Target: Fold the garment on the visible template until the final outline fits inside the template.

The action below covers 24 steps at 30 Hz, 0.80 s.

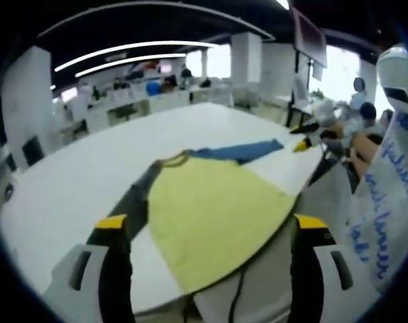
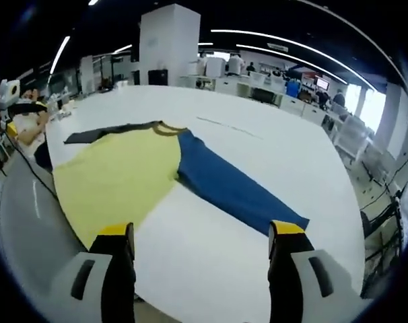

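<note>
Garment [image 2: 123, 171]: a long-sleeved top with a yellow body, one blue sleeve [image 2: 238, 192] and one dark grey sleeve [image 2: 106, 132], lay flat on the white table [image 2: 258, 141]. Its hem reached the table's near curved edge; its brownish collar [image 2: 167, 128] pointed away toward the table's middle.
Lay of sleeves: both were spread outward from the shoulders, unfolded, so the outline was at its widest. This read as a start state, no fold yet made.
Template: no marked outline could be made out under or around the garment in either view; whether the cloth hid it cannot be told.
Left gripper [image 1: 211, 232]: jaws stood wide apart and held nothing, poised above the hem with the grey sleeve [image 1: 140, 192] running toward its left jaw. Probably placed to take that sleeve or the hem corner.
Right gripper [image 2: 200, 235]: jaws likewise wide apart and empty, hanging over bare table between the yellow body and the blue sleeve's cuff. Likely positioned to reach the blue sleeve.
Cable [image 2: 36, 178]: a thin dark lead ran along the table edge beside the hem; a snag risk in my judgement.
Surroundings: white pillar [image 2: 167, 40], desks and seated people lay well beyond the table.
</note>
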Tool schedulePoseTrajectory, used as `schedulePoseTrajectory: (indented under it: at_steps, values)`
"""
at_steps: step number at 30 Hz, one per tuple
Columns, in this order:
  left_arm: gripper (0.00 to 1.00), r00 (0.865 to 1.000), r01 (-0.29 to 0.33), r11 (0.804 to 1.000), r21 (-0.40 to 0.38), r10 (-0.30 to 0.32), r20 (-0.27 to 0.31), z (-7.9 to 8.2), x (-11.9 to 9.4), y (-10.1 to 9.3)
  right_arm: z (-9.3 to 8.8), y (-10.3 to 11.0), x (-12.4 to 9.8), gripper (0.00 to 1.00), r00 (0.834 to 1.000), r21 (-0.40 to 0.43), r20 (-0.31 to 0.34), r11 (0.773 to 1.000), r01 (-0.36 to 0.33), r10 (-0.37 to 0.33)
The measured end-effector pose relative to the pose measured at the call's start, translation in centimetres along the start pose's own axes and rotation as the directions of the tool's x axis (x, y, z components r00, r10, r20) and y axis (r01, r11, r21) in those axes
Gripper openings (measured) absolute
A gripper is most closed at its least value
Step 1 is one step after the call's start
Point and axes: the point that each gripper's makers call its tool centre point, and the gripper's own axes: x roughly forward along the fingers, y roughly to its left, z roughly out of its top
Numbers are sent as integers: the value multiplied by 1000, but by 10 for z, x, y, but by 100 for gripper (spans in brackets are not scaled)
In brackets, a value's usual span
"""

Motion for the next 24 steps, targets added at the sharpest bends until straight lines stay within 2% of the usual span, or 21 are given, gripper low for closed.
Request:
schedulePoseTrajectory:
  at_steps: [8,11,15,19,24]
  values:
    - [93,1000,-10,1000,11,10,-14,0,-1,1,-13,-30,9,69,999,28,-10,999,38,-38]
    - [94,1000,-6,1000,10,6,-13,-1,0,0,-20,-50,17,57,998,56,-2,996,70,-70]
    - [92,1000,-3,1000,12,3,-21,-3,1,-1,-30,-65,23,56,995,109,-20,989,97,-95]
    - [93,1000,0,1000,13,0,-14,-1,0,-2,-38,-81,27,50,990,96,-47,986,139,-135]
    - [92,1000,1,1000,15,-1,-26,-3,0,-2,-42,-101,33,42,982,98,-48,978,186,-182]
